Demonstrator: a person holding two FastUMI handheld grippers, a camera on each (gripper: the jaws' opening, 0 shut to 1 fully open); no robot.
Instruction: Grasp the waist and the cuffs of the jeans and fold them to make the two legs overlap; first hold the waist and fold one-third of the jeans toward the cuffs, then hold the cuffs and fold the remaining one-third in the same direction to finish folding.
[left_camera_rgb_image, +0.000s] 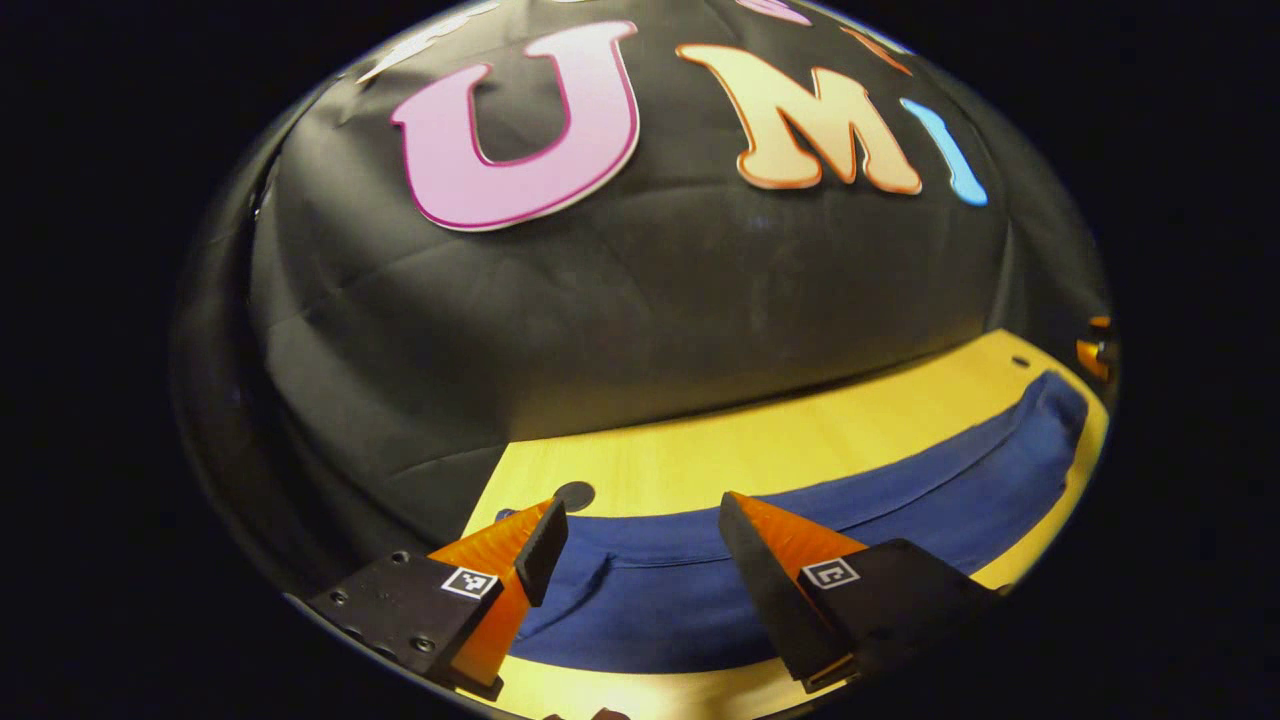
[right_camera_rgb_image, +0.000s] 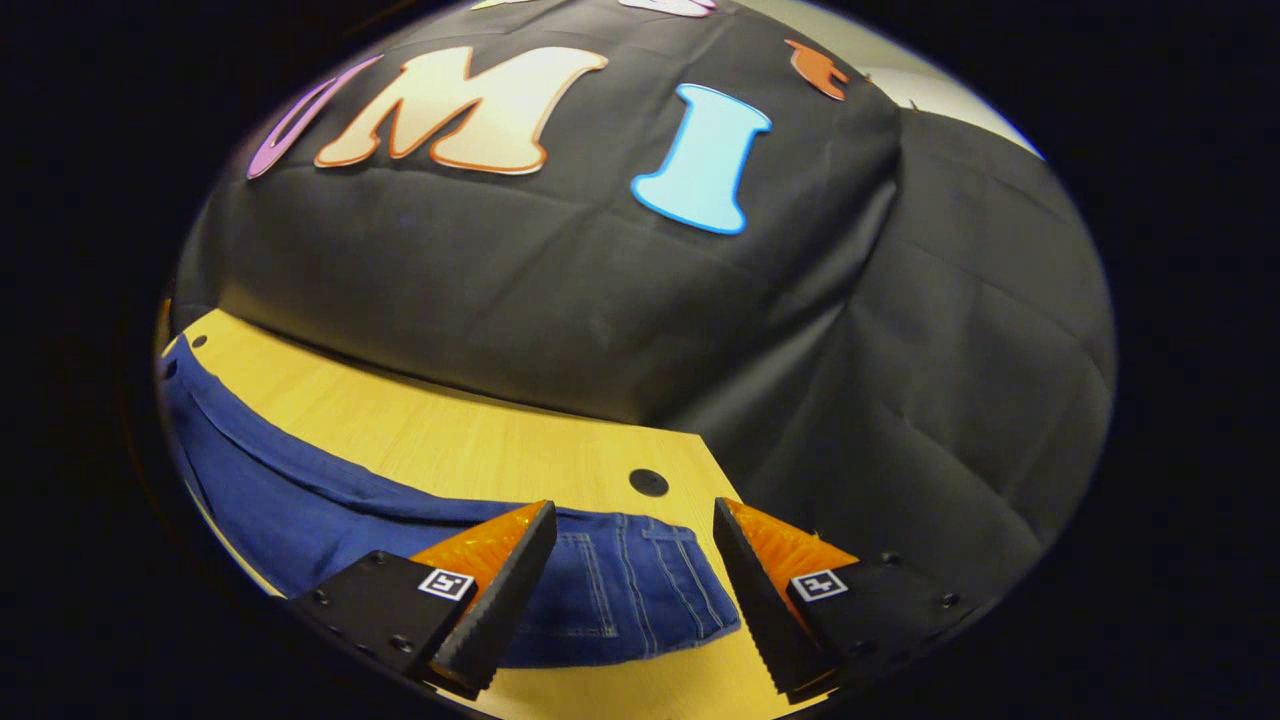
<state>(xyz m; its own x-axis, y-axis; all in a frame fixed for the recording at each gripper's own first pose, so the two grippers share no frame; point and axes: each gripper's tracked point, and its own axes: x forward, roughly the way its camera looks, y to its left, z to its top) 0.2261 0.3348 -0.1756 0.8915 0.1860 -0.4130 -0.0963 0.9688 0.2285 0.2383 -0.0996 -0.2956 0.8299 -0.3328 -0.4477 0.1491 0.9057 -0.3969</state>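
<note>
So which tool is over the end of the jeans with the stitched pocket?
The right tool. Between its open fingers lies the end of the jeans with pale pocket stitching; the left tool hangs over plain blue cloth.

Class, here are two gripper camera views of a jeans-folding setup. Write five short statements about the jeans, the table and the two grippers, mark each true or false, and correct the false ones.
1. The jeans lie on a light wooden table. True.
2. The left gripper is shut on the jeans. False: its fingers stand apart above the cloth.
3. The right gripper is open, over the end of the jeans with stitched seams. True.
4. The jeans are red. False: they are blue.
5. The table has a round dark hole near its edge. True.
</note>
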